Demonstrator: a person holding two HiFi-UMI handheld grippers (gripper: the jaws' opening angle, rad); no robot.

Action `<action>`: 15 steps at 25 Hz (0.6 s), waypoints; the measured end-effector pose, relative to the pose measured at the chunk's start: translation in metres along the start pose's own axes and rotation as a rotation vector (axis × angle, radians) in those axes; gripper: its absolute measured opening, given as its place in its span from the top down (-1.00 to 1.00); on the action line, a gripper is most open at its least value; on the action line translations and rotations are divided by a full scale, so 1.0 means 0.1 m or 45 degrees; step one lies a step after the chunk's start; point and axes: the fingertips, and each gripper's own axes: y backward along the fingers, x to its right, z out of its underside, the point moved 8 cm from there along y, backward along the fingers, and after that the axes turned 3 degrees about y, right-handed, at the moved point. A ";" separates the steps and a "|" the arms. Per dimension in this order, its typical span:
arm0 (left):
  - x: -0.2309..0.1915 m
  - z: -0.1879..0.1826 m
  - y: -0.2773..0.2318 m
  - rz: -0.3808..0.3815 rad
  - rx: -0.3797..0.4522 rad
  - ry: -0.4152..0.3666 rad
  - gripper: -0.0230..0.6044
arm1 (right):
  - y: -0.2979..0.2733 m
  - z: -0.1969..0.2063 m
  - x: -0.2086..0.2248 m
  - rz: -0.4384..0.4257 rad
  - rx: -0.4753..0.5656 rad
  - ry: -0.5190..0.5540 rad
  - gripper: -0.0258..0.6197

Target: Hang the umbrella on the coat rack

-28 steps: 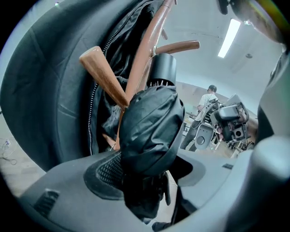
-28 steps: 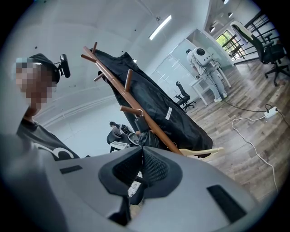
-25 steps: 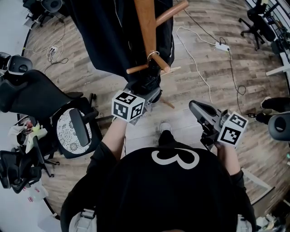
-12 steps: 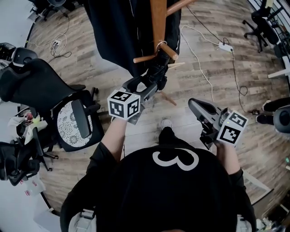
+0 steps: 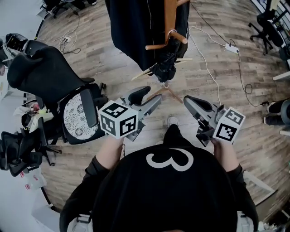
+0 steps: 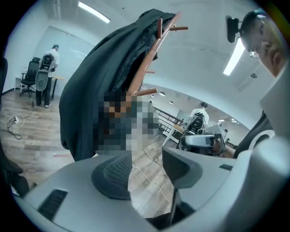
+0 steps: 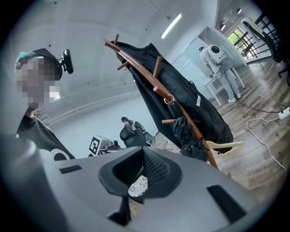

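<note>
The black folded umbrella (image 5: 164,65) hangs by its loop from a peg of the wooden coat rack (image 5: 170,13); the right gripper view shows the same umbrella (image 7: 186,131) below the slanted rack pole (image 7: 149,74). My left gripper (image 5: 147,96) is drawn back from the umbrella, nearer my body. Its jaws are apart and closing, with nothing between them, and only floor shows in the left gripper's (image 6: 145,165) gap. My right gripper (image 5: 195,103) is off to the right of the rack. The right gripper's (image 7: 142,156) pads meet on nothing.
A black coat (image 5: 136,27) drapes over the rack. A black office chair (image 5: 50,77) and a patterned chair seat (image 5: 74,115) stand at the left. White cables (image 5: 204,54) and a power strip (image 5: 232,47) lie on the wood floor. The rack's pale feet (image 5: 149,70) spread below the umbrella.
My left gripper has let go of the umbrella and come back toward me, and its fingers now show apart. The umbrella stays hanging on the peg. The right gripper has shifted slightly.
</note>
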 end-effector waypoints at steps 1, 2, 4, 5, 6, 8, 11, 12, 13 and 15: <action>0.09 -0.03 0.05 0.013 -0.001 -0.018 0.25 | -0.01 0.00 -0.05 -0.014 0.005 0.009 0.84; 0.18 -0.06 0.09 0.031 0.006 -0.034 0.31 | -0.02 0.00 -0.09 -0.025 0.008 0.016 0.84; 0.34 -0.09 0.22 0.065 0.018 -0.059 0.51 | -0.03 0.02 -0.20 -0.045 0.013 0.029 0.84; 0.41 -0.08 0.30 0.077 0.014 -0.075 0.62 | -0.03 0.05 -0.27 -0.054 0.017 0.035 0.84; 0.49 -0.06 0.39 0.090 0.007 -0.095 0.68 | -0.03 0.07 -0.36 -0.062 0.022 0.043 0.84; 0.63 -0.03 0.56 0.131 0.012 -0.135 0.80 | -0.01 0.11 -0.51 -0.072 0.041 0.060 0.84; 0.78 -0.04 0.71 0.179 0.038 -0.189 0.86 | 0.01 0.12 -0.68 -0.064 0.075 0.087 0.84; 0.80 -0.03 0.75 0.177 0.036 -0.217 0.87 | 0.01 0.14 -0.73 -0.062 0.081 0.093 0.84; 0.83 -0.02 0.78 0.170 0.029 -0.248 0.87 | 0.01 0.17 -0.78 -0.066 0.086 0.098 0.84; 0.87 0.01 0.85 0.163 0.020 -0.293 0.87 | 0.02 0.21 -0.88 -0.077 0.093 0.110 0.84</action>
